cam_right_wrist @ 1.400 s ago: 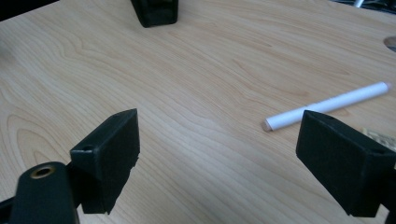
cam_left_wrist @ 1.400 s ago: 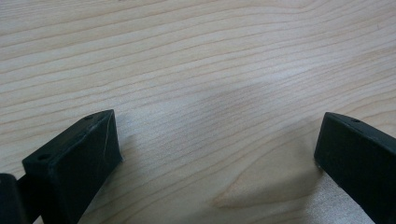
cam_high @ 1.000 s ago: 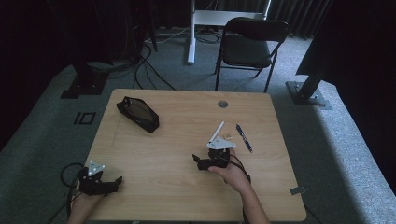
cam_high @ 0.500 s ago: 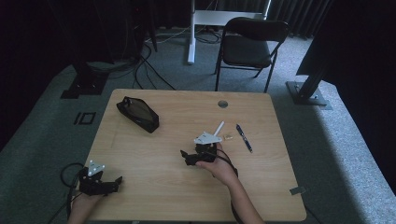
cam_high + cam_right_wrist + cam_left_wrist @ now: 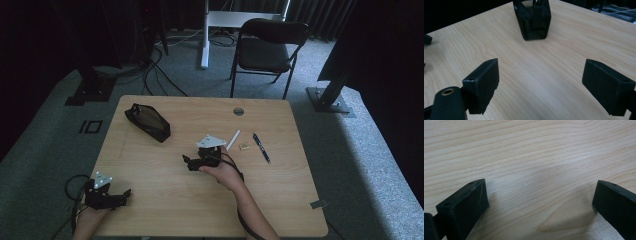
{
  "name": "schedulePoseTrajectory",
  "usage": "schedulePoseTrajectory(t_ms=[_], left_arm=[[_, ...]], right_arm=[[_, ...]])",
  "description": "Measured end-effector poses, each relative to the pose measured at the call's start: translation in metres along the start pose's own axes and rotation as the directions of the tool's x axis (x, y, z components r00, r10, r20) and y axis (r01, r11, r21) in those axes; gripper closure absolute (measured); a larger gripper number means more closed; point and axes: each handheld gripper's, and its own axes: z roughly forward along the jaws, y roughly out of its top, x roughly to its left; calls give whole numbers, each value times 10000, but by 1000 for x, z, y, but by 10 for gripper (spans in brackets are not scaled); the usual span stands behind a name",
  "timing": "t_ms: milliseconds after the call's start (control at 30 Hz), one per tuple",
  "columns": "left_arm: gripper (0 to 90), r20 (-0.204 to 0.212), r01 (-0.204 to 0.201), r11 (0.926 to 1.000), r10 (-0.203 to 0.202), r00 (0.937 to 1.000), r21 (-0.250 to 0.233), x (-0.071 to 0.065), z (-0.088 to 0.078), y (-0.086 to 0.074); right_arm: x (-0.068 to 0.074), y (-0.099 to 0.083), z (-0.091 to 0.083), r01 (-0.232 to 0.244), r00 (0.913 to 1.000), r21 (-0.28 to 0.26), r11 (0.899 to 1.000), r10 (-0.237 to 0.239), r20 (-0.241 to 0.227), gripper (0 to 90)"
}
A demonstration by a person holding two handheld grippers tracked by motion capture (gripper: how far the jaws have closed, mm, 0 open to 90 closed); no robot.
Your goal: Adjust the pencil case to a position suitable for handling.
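Right tongs (image 5: pixel 191 162) head for black pouch (image 5: pixel 148 122), both tongs wide, empty.
High view: pouch far-left on surface (image 5: pixel 280 200), left tongs (image 5: pixel 122 195) idle. Right gripper view: pouch (image 5: pixel 532 18) ahead looks soft, light; pinch its narrow end.

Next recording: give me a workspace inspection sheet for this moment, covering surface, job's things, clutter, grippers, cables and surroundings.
Surface: light wooden table, round grommet hole near its far edge.
Job's things: black pouch at far left, lying flat, ahead of the right gripper's open jaws.
Clutter: white stick, small tan piece, blue pen, all right of centre, apart from each other.
Grippers: right gripper near table centre, open, empty; left gripper at near left corner, open, empty, over bare wood.
Cables: black cable loops off the left gripper; more on the floor beyond.
Surroundings: black chair, grey carpet, dark stand bases.
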Motion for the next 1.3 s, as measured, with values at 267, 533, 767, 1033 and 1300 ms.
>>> schedulePoseTrajectory(t_ms=[267,533,767,1033,1300], left_arm=[[2,1,-2,10000,2,10000,0,0,0,0],[3,3,-3,10000,3,10000,-1,0,0,0],[3,2,-4,10000,4,10000,1,0,0,0],[3,3,-5,10000,5,10000,2,0,0,0],[3,3,1,10000,-1,10000,-2,0,0,0]], right_arm=[[3,5,18,4,10000,77,10000,-4,-80,140],[4,11,37,108,9998,130,9999,-106,-153,143],[6,18,49,181,9997,165,9997,-178,-163,143],[10,30,60,204,9996,-205,9996,-208,-198,155],[13,39,78,244,9988,-223,9995,-253,-412,156]])
